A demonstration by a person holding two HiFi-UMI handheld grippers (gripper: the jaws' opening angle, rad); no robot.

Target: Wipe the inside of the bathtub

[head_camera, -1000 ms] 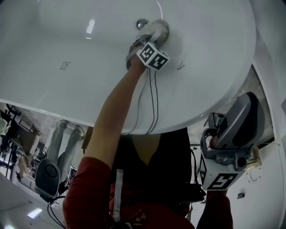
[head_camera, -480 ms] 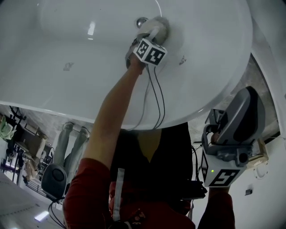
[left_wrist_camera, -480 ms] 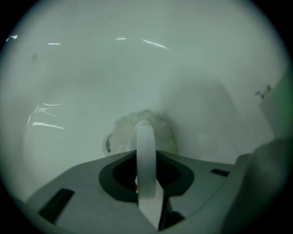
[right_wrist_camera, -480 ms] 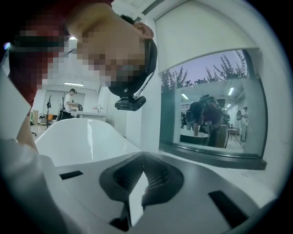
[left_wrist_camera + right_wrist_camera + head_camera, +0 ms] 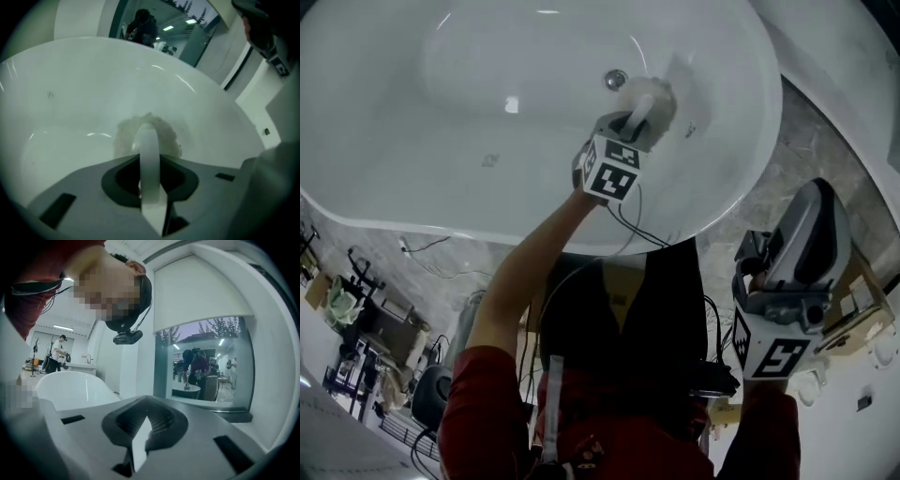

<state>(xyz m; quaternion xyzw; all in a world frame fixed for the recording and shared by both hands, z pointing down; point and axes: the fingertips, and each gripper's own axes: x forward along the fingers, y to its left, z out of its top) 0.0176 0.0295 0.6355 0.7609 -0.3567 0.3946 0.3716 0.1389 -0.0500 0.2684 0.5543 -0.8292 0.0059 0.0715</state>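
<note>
Left gripper (image 5: pixel 149 140) has its jaws pinched shut on a fuzzy white cloth (image 5: pixel 169 135), pressed flat on the inside wall of the bathtub (image 5: pixel 487 122), just beside the drain (image 5: pixel 615 80). The tub's long axis runs left to right across the head view, drain toward the right end. Right gripper (image 5: pixel 140 437) is outside the tub, jaws together on nothing.
</note>
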